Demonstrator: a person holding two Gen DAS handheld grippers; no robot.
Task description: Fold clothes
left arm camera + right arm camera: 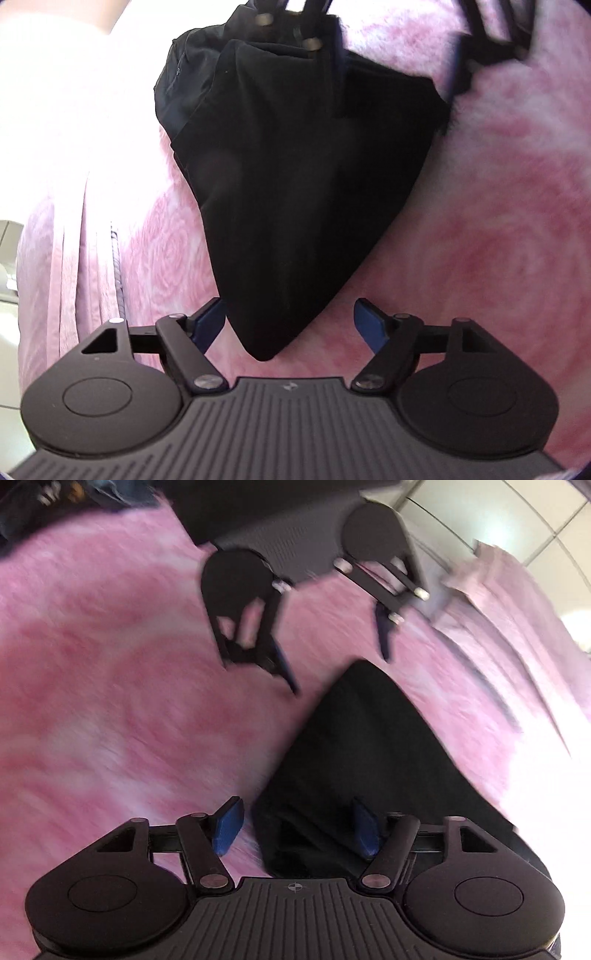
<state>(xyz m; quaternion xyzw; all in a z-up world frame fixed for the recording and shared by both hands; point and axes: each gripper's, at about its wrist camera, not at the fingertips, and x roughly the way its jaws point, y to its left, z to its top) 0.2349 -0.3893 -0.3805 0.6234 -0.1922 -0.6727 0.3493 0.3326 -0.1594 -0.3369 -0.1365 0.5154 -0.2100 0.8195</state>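
Observation:
A black garment lies folded into a wedge on a pink rose-patterned blanket. My left gripper is open, its blue pads either side of the garment's near pointed corner, nothing held. The right gripper shows at the far end in the left wrist view, blurred, open over the garment's far edge. In the right wrist view the garment runs away from my open right gripper, whose pads straddle its near edge. The left gripper faces it, open, just beyond the garment's far tip.
The pink blanket covers the whole surface and hangs over an edge in folds. Tiled floor shows beyond the edge. Dark clothes lie at the far left corner in the right wrist view.

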